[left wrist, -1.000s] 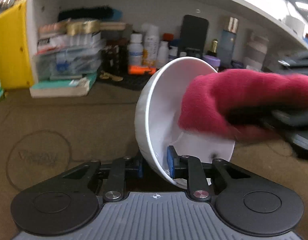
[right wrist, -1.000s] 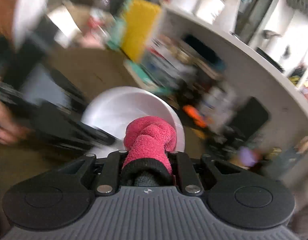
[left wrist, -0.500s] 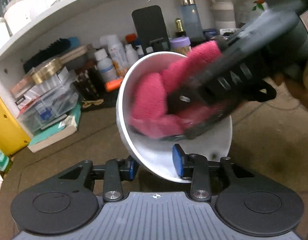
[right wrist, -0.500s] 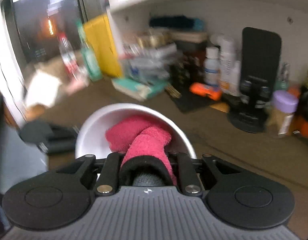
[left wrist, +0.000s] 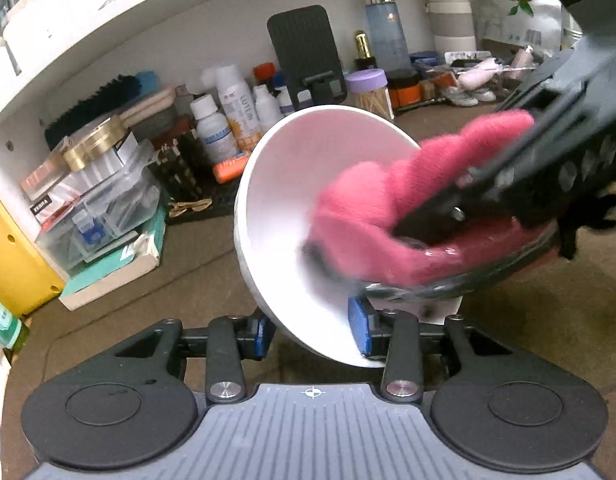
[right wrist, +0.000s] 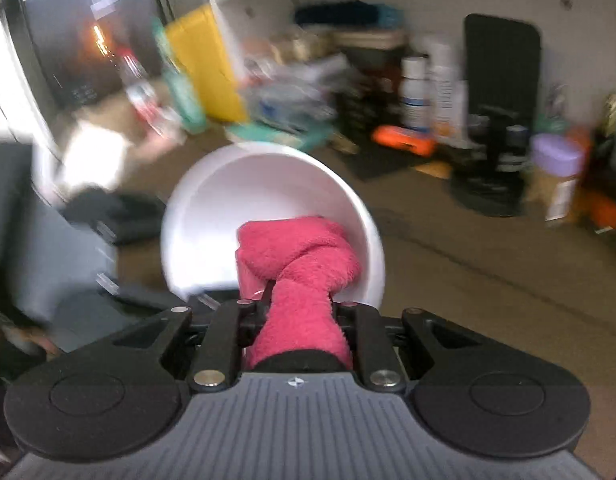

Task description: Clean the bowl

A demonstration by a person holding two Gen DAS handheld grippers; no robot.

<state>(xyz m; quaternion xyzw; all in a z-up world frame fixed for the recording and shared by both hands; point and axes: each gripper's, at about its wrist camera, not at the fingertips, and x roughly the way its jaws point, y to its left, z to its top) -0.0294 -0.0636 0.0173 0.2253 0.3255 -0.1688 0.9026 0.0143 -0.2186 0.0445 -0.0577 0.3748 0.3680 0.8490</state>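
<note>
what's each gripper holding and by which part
The left gripper holds the white bowl by its near rim, jaws opening. The right gripper is shut on the pink cloth's bunched end.

Right gripper [right wrist: 298, 312] clamps pink cloth [right wrist: 300, 264] inside tilted white bowl [right wrist: 228, 200]; blurred cluttered shelf [right wrist: 388, 60] behind, brown table [right wrist: 468, 272] below.

Domestic setting, likely a home vanity or storage nook: white shelf [left wrist: 108, 24] over a brown tabletop [left wrist: 196, 264] crowded with toiletry bottles [left wrist: 238, 108], cosmetics, toothpick jar [left wrist: 370, 92].
</note>
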